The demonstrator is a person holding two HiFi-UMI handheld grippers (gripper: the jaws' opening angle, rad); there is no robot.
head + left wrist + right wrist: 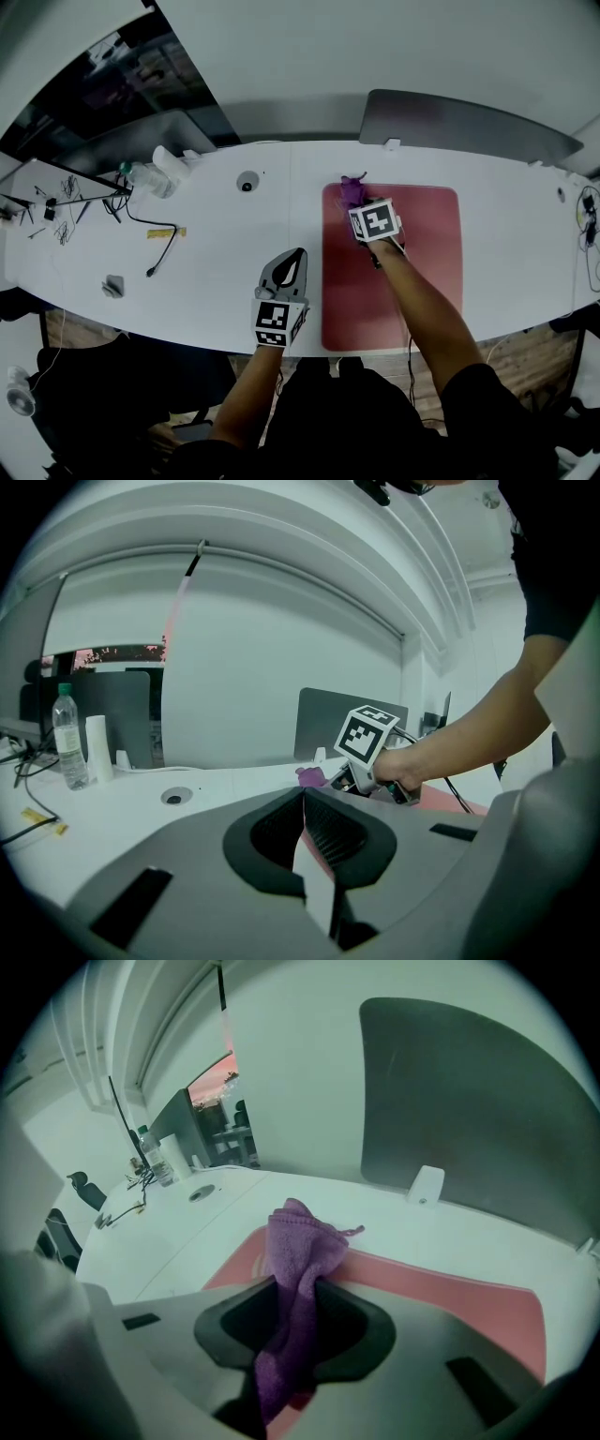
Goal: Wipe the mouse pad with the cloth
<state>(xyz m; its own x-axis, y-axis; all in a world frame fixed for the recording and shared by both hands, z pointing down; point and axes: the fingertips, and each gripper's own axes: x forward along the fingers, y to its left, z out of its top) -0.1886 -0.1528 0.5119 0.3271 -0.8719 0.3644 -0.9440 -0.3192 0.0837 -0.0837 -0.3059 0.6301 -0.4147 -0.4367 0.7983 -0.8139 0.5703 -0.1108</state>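
Note:
A red mouse pad (pixel 412 281) lies on the white table (pixel 225 272), right of centre. At the pad's far left corner, my right gripper (pixel 357 206) is shut on a purple cloth (pixel 352 191). In the right gripper view the cloth (pixel 300 1241) hangs bunched between the jaws of that gripper (pixel 298 1286), standing up above the pad (pixel 450 1293). My left gripper (pixel 298 255) hovers over bare table just left of the pad, jaws shut and empty. The left gripper view shows its closed tips (pixel 303 797), with the right gripper's marker cube (pixel 371 735) and the cloth (pixel 311 776) beyond.
A water bottle (pixel 143 176) and white cup stand at the far left, with a black cable (pixel 155 239) and a yellow item (pixel 167 232) nearby. A round grommet (pixel 247 184) sits left of the pad. A dark panel (pixel 469 122) rises behind the table.

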